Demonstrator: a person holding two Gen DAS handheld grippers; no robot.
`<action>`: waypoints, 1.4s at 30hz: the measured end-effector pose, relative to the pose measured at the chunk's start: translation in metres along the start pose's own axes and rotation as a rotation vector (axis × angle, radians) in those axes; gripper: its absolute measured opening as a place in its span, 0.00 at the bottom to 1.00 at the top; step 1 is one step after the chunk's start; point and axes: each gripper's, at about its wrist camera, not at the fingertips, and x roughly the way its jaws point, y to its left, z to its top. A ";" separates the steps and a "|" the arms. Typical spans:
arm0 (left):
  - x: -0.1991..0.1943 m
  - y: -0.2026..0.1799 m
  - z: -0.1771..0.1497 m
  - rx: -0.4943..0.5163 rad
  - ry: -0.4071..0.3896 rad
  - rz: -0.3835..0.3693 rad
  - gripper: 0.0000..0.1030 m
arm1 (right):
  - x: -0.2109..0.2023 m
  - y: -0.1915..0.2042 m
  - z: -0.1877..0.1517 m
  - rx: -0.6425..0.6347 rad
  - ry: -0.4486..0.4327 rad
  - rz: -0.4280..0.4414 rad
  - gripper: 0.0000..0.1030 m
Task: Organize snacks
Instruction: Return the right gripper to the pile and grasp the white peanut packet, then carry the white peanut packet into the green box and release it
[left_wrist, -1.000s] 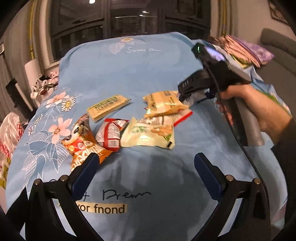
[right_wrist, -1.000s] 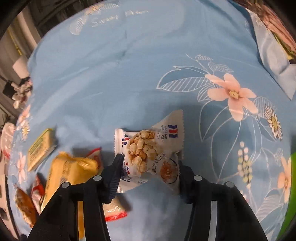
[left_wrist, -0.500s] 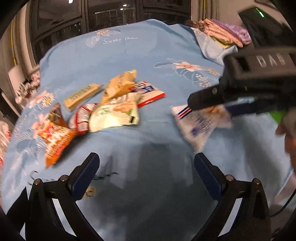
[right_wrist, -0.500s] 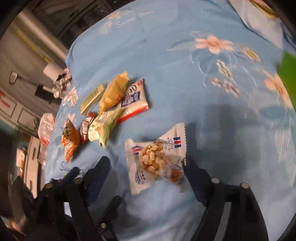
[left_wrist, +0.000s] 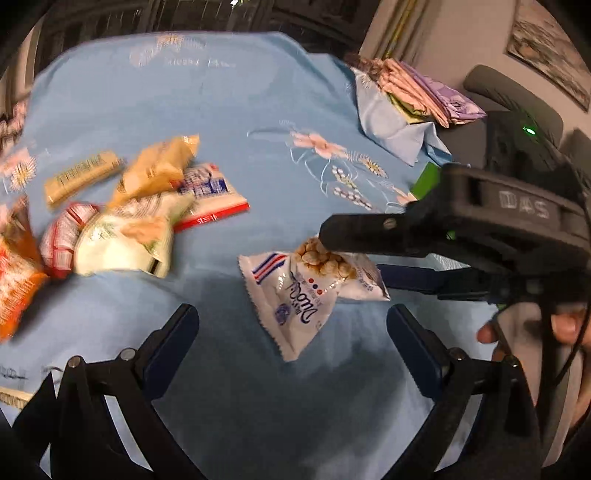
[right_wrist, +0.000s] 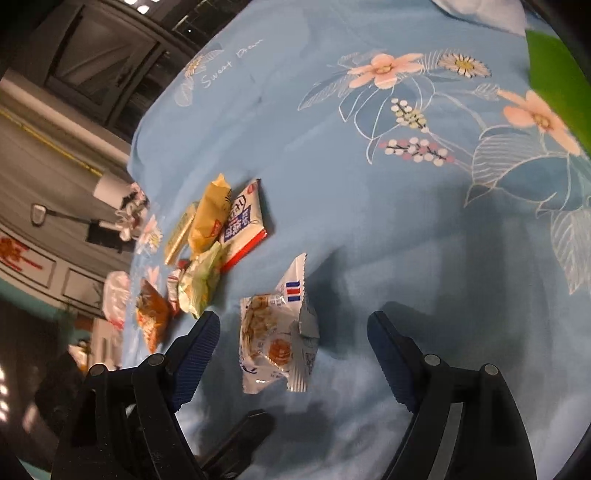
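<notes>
Snacks lie heaped on blue floral cloth.

Right tool newly opened, white packet released

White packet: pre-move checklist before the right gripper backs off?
1. Right gripper open: ok; its jaws have just been opening.
2. Pads clear of the white packet: ok, it lies between them untouched.
3. Packet resting on the blue cloth: ok.
4. Packet apart from the snack pile: ok.
5. Left gripper open and empty: ok.
6. Packet undamaged: cannot tell.
</notes>
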 end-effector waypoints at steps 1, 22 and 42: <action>0.003 0.002 0.001 -0.020 0.004 -0.001 0.96 | 0.001 -0.001 0.001 -0.001 0.002 0.006 0.81; -0.003 0.000 0.011 -0.069 -0.026 -0.089 0.37 | -0.003 0.008 -0.002 -0.109 -0.061 0.076 0.38; 0.027 -0.199 0.064 0.235 -0.007 -0.325 0.35 | -0.193 -0.083 0.002 -0.023 -0.425 -0.108 0.38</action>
